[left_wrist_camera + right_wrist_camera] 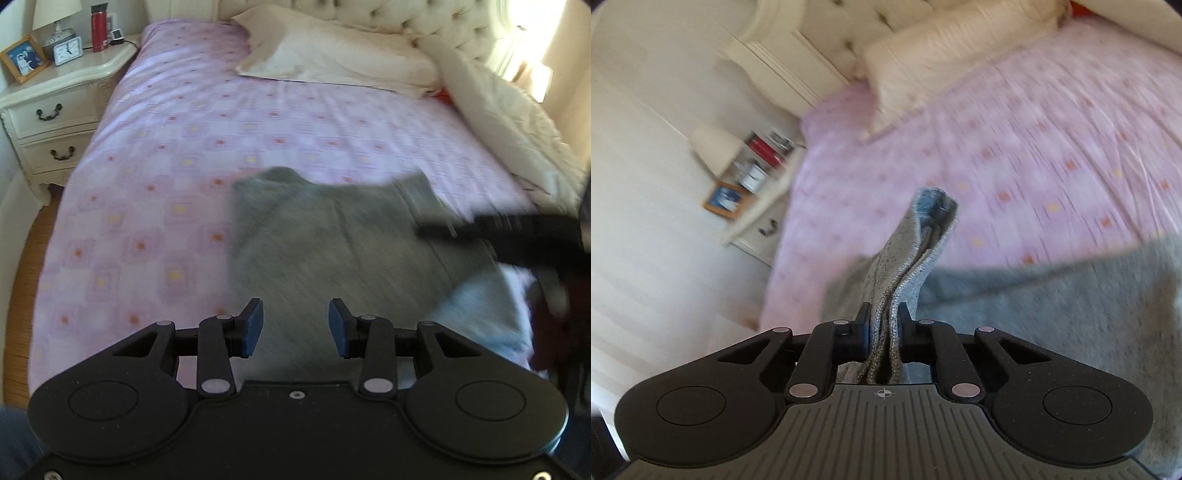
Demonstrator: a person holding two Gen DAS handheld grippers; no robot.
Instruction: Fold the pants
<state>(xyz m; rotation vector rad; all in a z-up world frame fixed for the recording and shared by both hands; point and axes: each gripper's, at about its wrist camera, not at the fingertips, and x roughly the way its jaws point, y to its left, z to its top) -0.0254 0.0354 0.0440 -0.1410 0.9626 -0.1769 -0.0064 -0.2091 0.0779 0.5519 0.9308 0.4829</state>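
Bed (177,155): pink sheet with a pattern of small squares; fills most of both views.

Pillow (332,62): cream, lying across the far end of the bed, against a tufted headboard (424,18).

Duvet (517,122): cream, bunched along the far right edge of the bed.

Nightstand (55,107): cream, two drawers with dark handles, standing left of the bed. On it: a lamp (57,18), a red bottle (99,27), a white clock (67,51) and a framed photo (24,59).

Pants (332,240): grey, spread on the near right part of the bed, well apart from the pillow; blurred in the left wrist view. A paler blue-grey cloth (480,306) lies at their near right edge; what it is cannot be told.

Left gripper (296,325): hovers over the near edge of the pants, jaws partly apart with blue pads (255,325), nothing between them.

Right gripper (884,325): jaws drawn narrow, clamped on a bunched fold of the pants' grey fabric (916,258), which stands up beyond the fingertips. In the left wrist view it shows as a dark blurred shape reaching in from the right over the pants.
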